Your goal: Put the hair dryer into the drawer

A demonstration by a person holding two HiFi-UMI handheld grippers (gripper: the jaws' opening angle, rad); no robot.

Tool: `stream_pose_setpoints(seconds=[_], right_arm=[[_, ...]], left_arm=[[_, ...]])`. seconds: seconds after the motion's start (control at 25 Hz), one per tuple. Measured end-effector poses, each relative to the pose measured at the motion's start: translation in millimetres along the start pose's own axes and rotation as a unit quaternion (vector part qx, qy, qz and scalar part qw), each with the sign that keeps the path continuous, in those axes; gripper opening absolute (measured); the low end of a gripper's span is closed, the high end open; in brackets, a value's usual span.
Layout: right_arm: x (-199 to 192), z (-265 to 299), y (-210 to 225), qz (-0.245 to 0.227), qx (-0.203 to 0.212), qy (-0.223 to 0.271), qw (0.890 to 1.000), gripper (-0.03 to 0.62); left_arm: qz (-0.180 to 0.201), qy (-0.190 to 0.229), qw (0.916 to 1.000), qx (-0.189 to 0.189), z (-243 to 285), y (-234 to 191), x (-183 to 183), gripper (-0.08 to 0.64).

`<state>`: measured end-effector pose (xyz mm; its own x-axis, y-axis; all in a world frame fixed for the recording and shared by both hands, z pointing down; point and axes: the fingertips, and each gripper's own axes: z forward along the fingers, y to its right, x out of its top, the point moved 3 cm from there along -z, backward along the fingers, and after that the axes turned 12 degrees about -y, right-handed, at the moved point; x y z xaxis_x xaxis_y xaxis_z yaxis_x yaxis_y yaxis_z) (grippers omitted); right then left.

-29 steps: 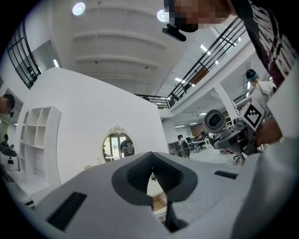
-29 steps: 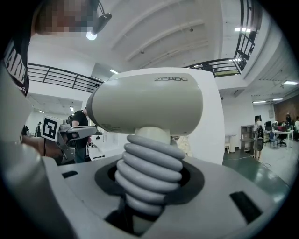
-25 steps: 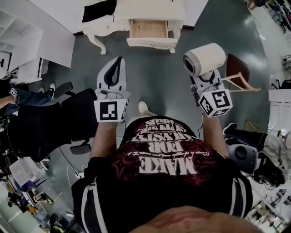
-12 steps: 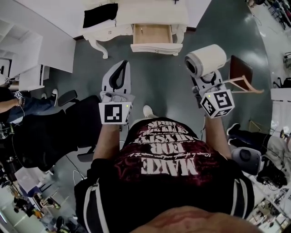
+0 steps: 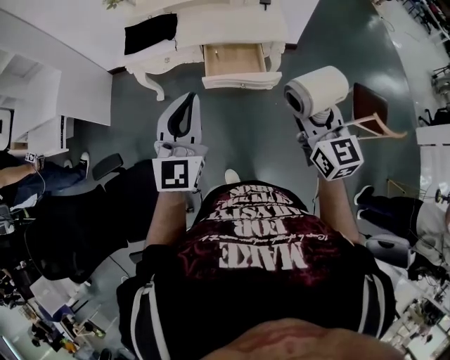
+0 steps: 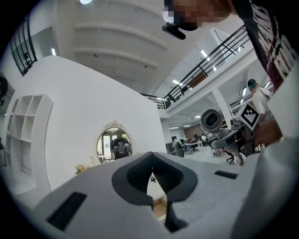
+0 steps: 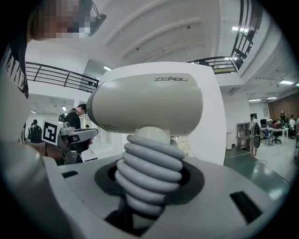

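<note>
The right gripper [image 5: 318, 112] was clamped on the ribbed grey handle of the hair dryer [image 5: 316, 90]. Its two jaws pressed the handle from either side, and the cream barrel lay crosswise above them. The hair dryer was up in the air, short of the drawer [image 5: 235, 60] and off to its right in the head view, well apart from it. The drawer stood pulled out of the white table [image 5: 232, 17], its wooden inside showing. The left gripper [image 5: 181, 112] was closed with nothing in it, the jaw tips meeting. It was held out in front of the person, short of the drawer and a little to its left. A black cloth [image 5: 150, 31] lay on the table top, left of the drawer. A chair [image 5: 371, 112] stood on the floor to the right of the drawer, beyond the hair dryer. In the left gripper view an oval mirror [image 6: 114, 144] stood against the white wall, higher than the drawer and to its left.
</note>
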<state>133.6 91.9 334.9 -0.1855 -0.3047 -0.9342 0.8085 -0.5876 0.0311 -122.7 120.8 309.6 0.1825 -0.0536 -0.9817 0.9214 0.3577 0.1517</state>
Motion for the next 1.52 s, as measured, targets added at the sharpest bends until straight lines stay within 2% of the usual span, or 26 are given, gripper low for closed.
stream_pose_setpoints(seconds=[0.36,0.76,1.24,1.52], right_arm=[[7.7,8.4,-17.6,0.002,-0.027,-0.004,1.0,0.184],[15.6,0.2,-25.9,-0.001,-0.037,-0.007,0.999,0.184],[19.6,11.4,-38.7,-0.009,0.0,-0.01,1.0,0.184],[14.5,22.7,-36.9,-0.024,0.003,0.001,1.0,0.184]], left_arm=[[-0.012,0.0,0.9997,-0.019,0.1,-23.3,-6.5,0.003],[-0.018,0.006,0.9996,-0.02,-10.8,-34.9,-14.1,0.002],[-0.022,-0.009,0.9996,0.013,-33.2,-43.6,-23.0,0.003],[-0.021,-0.034,0.9988,0.027,-31.1,-49.9,-38.3,0.003]])
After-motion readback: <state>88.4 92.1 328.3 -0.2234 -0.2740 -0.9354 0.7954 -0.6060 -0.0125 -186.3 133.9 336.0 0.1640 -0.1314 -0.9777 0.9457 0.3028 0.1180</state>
